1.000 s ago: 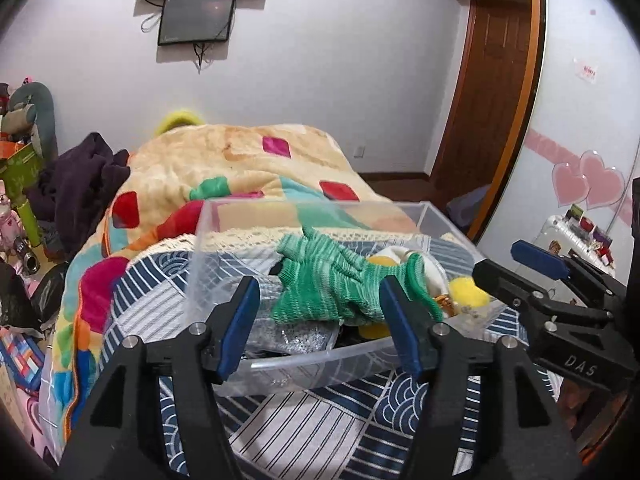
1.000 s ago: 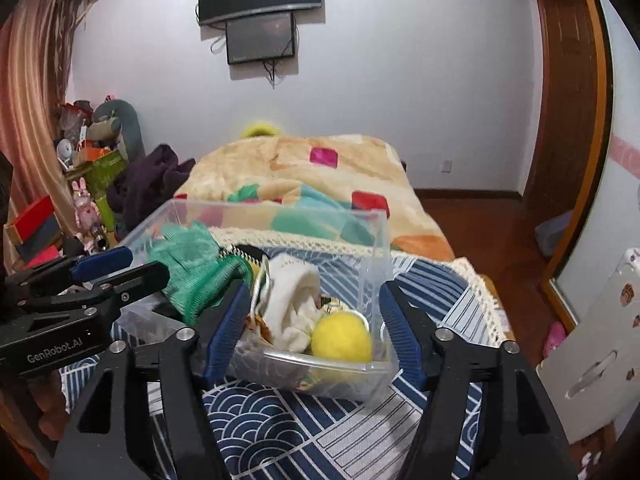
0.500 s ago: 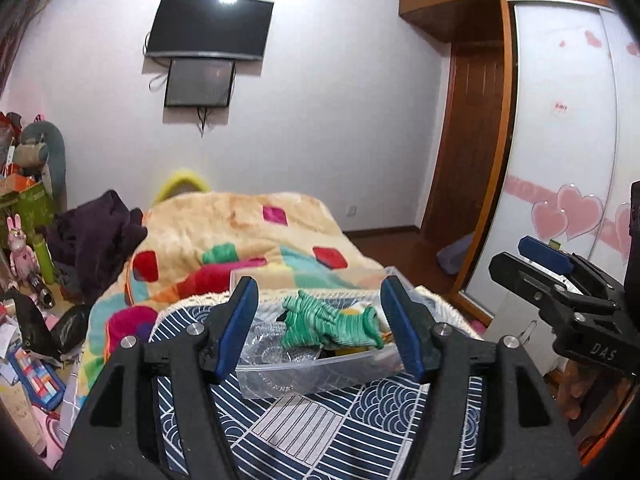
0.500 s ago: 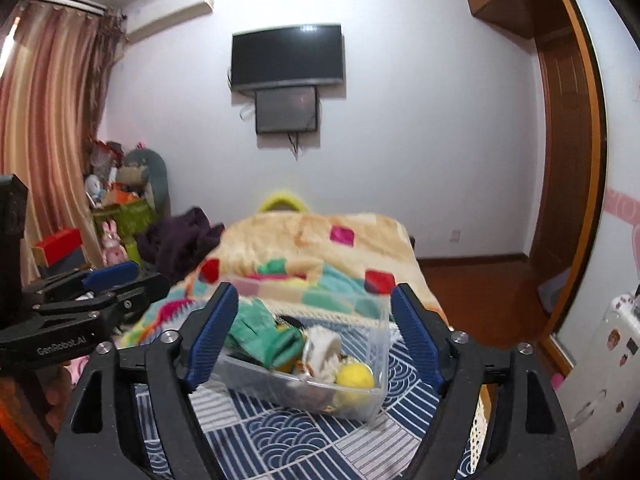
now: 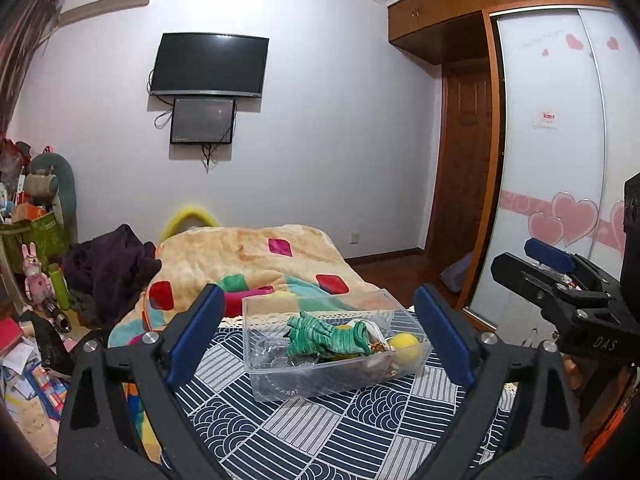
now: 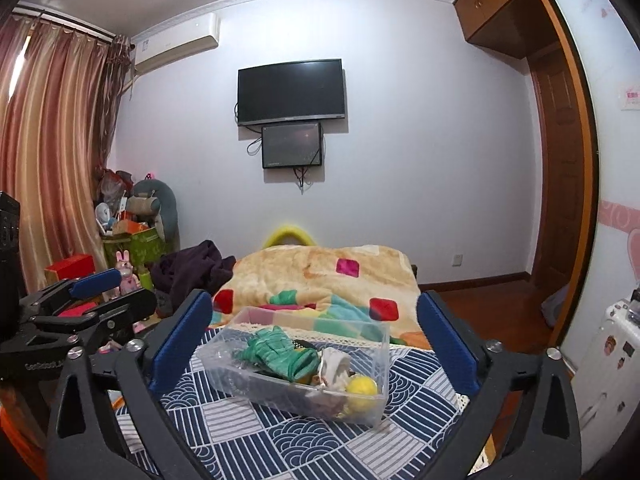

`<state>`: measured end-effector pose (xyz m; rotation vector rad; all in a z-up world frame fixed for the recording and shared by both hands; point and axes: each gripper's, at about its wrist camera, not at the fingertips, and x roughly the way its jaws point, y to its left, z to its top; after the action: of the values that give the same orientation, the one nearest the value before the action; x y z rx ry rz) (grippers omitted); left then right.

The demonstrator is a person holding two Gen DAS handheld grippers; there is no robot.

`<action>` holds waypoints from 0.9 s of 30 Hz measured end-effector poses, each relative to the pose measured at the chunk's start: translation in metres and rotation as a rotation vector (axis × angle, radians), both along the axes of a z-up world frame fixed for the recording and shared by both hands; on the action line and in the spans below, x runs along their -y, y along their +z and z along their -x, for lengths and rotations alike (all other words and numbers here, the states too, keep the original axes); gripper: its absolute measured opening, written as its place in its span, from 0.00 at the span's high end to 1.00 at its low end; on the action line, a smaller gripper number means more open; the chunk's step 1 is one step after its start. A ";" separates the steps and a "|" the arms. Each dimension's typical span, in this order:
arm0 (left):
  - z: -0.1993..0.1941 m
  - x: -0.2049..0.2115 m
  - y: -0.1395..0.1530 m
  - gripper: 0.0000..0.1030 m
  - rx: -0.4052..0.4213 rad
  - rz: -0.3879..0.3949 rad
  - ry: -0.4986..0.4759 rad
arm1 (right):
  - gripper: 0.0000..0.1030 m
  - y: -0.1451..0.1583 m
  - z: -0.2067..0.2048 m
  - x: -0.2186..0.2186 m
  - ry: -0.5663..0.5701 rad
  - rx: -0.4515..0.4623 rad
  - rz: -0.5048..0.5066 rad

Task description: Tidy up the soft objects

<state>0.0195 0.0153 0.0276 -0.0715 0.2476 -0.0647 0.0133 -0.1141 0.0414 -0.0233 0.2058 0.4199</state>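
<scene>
Navy-and-white patterned cloth (image 5: 320,432) covers the surface across the lower middle of both views, with a cream fleece blanket (image 5: 256,256) bearing coloured diamonds heaped behind it at mid-frame. On the cloth sits a clear plastic bin (image 5: 332,376), seen at lower centre in each view. Inside it lie a green knitted glove (image 5: 320,334) toward the left, a white cloth piece (image 6: 334,362) beside it, and a yellow ball (image 6: 361,387) at the right end. The left gripper (image 5: 320,336) frames the bin from the near side, its jaws opening, spread wide with nothing pressed between the blue pads. The right gripper (image 6: 316,344) does likewise, jaws opening and clear of the bin. A dark television (image 6: 291,91) hangs on the far wall, upper centre.
</scene>
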 end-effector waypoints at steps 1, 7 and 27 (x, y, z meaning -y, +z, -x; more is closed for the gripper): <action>0.001 0.001 0.000 0.04 0.003 -0.001 0.001 | 0.00 -0.001 0.000 0.000 -0.001 0.004 0.000; 0.006 0.002 -0.001 0.03 0.009 -0.004 0.007 | 0.00 -0.003 0.002 0.002 0.003 -0.002 -0.013; 0.008 0.003 -0.006 0.03 0.009 -0.009 0.012 | 0.00 -0.006 0.006 0.008 -0.002 -0.008 -0.025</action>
<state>0.0120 0.0124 0.0221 -0.0636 0.2389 -0.0519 0.0077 -0.1217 0.0356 0.0032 0.2079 0.4203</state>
